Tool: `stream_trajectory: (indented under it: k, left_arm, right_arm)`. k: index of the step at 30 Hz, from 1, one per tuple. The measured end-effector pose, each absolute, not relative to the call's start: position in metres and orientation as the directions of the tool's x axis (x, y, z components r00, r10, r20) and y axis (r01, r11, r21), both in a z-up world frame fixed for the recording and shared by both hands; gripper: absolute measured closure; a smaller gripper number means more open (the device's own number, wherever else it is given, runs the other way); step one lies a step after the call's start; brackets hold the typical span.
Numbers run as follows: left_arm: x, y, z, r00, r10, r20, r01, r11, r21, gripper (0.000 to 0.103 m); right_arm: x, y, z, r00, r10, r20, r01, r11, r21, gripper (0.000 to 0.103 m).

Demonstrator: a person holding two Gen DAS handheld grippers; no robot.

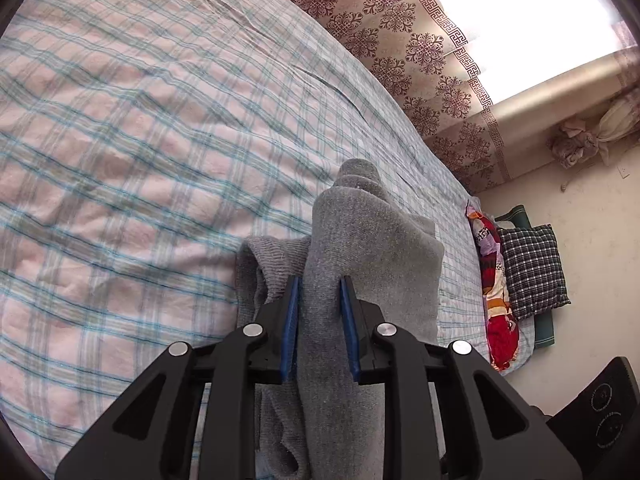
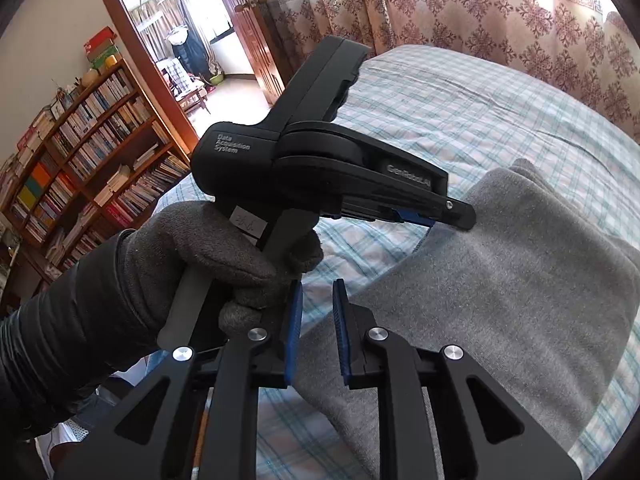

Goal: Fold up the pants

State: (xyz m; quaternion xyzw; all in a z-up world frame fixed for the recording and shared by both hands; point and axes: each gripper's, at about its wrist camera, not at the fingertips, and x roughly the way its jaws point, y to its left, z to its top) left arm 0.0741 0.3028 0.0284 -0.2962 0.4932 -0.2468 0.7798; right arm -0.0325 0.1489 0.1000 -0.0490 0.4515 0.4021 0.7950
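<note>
While the pants [image 2: 500, 280] lie folded on the bed [image 1: 120, 140], a bunched fold is pinched by the left gripper [image 1: 320, 320]. Right gripper [image 2: 318, 332] straddles an edge — grip uncertain. Soft, limp knit — best taken at layered edges.

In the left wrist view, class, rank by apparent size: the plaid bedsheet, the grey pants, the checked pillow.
1. plaid bedsheet, fills most of the view.
2. grey pants, though nearness to the camera enlarges them.
3. checked pillow, smallest, but farther away.
</note>
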Motion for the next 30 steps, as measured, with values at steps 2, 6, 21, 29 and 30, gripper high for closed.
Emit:
stream_trajectory:
  k: [2, 6, 21, 29, 30]
  left_arm:
    - [0.072, 0.303, 0.030, 0.401, -0.658, -0.637, 0.090, 0.720, -0.688, 0.074]
    - [0.064, 0.301, 0.046, 0.448, -0.515, -0.731, 0.061, 0.833, -0.549, 0.053]
    - [0.062, 0.213, 0.086, 0.504, -0.382, -0.774, 0.104, 0.917, -0.385, 0.050]
    - [0.088, 0.217, 0.053, 0.537, -0.320, -0.781, 0.055, 0.937, -0.345, 0.050]
    - [0.085, 0.217, 0.049, 0.544, -0.307, -0.781, 0.070, 0.944, -0.322, 0.050]
  right_arm:
    - [-0.028, 0.132, 0.103, 0.287, 0.602, -0.745, -0.645, 0.696, 0.314, 0.087]
    - [-0.009, 0.074, 0.112, 0.400, 0.566, -0.721, -0.510, 0.791, 0.338, 0.056]
    - [0.070, -0.046, 0.067, 0.532, 0.325, -0.782, -0.143, 0.945, 0.296, 0.054]
    - [0.115, -0.039, 0.041, 0.498, 0.314, -0.808, -0.125, 0.948, 0.291, 0.054]
    - [0.120, -0.035, 0.035, 0.485, 0.315, -0.816, -0.133, 0.948, 0.288, 0.054]
